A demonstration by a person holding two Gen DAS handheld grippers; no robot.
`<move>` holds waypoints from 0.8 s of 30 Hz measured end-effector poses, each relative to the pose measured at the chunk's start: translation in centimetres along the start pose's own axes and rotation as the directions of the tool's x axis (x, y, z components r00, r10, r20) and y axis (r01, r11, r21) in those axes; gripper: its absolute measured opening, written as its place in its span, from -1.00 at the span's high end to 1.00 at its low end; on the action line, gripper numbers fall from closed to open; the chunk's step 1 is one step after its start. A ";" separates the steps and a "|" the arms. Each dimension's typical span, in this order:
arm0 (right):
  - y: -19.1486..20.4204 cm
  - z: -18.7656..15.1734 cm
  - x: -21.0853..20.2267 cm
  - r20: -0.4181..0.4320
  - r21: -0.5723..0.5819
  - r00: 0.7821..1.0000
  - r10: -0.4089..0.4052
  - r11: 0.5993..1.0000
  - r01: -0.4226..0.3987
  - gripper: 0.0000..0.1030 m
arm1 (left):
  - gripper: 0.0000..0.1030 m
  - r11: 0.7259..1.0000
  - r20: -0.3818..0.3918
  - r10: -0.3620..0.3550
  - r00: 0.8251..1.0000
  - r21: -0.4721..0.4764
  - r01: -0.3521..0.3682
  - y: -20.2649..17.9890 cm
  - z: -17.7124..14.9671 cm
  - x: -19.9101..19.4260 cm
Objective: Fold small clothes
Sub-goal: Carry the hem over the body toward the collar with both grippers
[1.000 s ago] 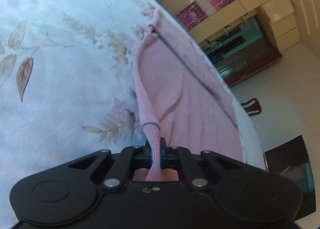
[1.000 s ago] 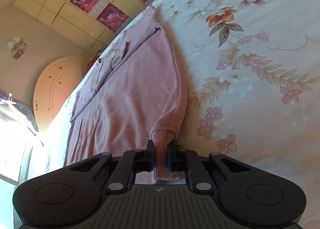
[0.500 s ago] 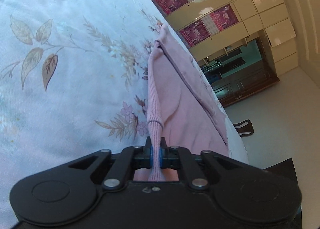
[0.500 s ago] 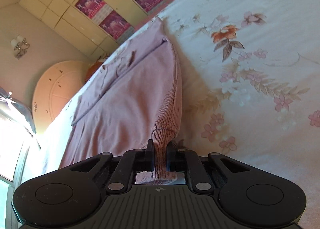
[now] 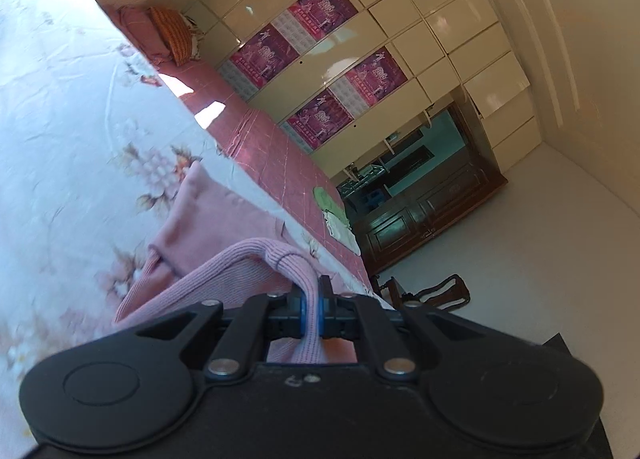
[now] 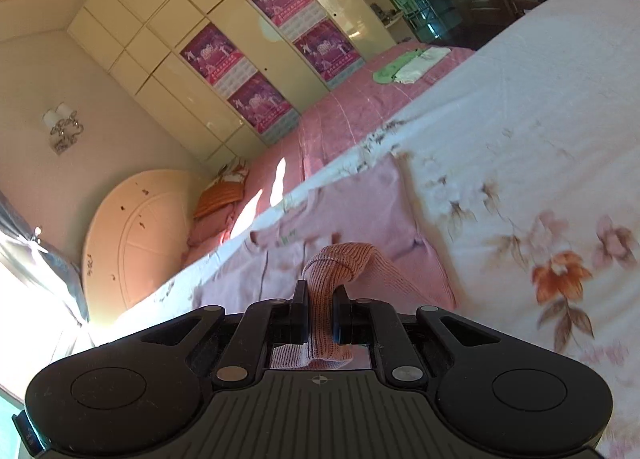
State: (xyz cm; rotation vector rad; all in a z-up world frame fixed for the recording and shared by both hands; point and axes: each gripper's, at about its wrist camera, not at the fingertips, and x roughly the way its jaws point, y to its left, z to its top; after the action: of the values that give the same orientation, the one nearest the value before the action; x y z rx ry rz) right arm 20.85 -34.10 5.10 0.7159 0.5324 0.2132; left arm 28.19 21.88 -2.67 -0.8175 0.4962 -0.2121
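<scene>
A small pink knit garment (image 5: 208, 219) lies on the floral bedsheet (image 5: 60, 139). My left gripper (image 5: 311, 309) is shut on its ribbed hem at one corner, lifted above the sheet and folded forward over the rest. My right gripper (image 6: 320, 315) is shut on the other ribbed hem corner of the pink garment (image 6: 360, 203), also raised. The far part of the garment still lies flat on the bedsheet (image 6: 540, 131). The cloth under both grippers is hidden.
A pink quilted bedspread (image 6: 340, 115) lies beyond the sheet, with green and white folded cloths (image 6: 408, 65) on it. An orange pillow (image 6: 220, 195) sits by the round headboard (image 6: 136, 235). A cream wardrobe (image 5: 360, 39) with posters and a dark wooden cabinet (image 5: 432, 203) stand behind.
Both grippers have lifted the held hem corners and carried them forward over the garment. The views have tilted up, showing more of the room.
</scene>
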 end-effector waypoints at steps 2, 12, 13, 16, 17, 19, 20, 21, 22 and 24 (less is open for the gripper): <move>-0.2 2.9 3.5 0.005 0.019 1.000 -0.003 1.000 0.003 0.81 | 0.92 1.000 -0.008 0.019 1.000 0.014 -0.019 -0.3 1.9 3.8; -4.9 9.5 21.3 -0.100 0.048 0.994 -0.047 0.998 0.052 0.81 | 0.92 0.983 -0.109 0.179 0.978 0.053 -0.175 3.9 6.2 19.1; -5.8 9.4 22.6 -0.112 0.061 0.993 -0.049 0.997 0.056 0.81 | 0.91 0.982 -0.125 0.187 0.974 0.052 -0.181 4.4 6.2 20.0; -7.4 9.4 25.2 -0.116 0.055 0.992 -0.048 0.997 0.055 0.78 | 0.60 0.972 -0.127 0.229 0.965 0.090 -0.219 5.4 6.4 21.3; -7.6 9.5 25.5 -0.101 0.039 0.992 -0.072 0.996 0.076 0.41 | 0.15 0.969 -0.097 0.235 0.967 0.097 -0.226 5.4 6.5 21.0; -7.9 9.5 25.1 -0.011 0.002 0.995 -0.103 0.995 0.103 -0.47 | -0.43 0.970 -0.014 0.219 0.976 0.112 -0.216 5.6 6.6 20.0; -8.0 9.6 25.0 0.001 -0.014 0.996 -0.085 0.996 0.085 -0.47 | -0.36 0.965 0.006 0.221 0.975 0.140 -0.220 5.6 6.8 19.8; -8.2 9.7 25.1 -0.005 -0.022 0.997 -0.077 0.997 0.077 -0.47 | -0.24 0.960 -0.004 0.234 0.972 0.157 -0.230 5.8 7.2 19.9; -8.3 9.8 25.1 -0.001 -0.045 0.998 -0.070 0.997 0.070 -0.44 | -0.19 0.956 -0.018 0.243 0.970 0.174 -0.236 6.0 7.4 20.2; -7.9 9.7 25.4 -0.005 -0.125 0.997 -0.081 0.989 0.080 -0.05 | -0.07 0.942 -0.054 0.258 0.965 0.236 -0.239 6.0 7.7 21.1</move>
State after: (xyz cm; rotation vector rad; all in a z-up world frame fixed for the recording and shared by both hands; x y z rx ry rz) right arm 47.59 -36.23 -4.03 0.5712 0.5519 0.1732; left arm 50.26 23.11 -9.87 -0.5172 0.6372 -0.0673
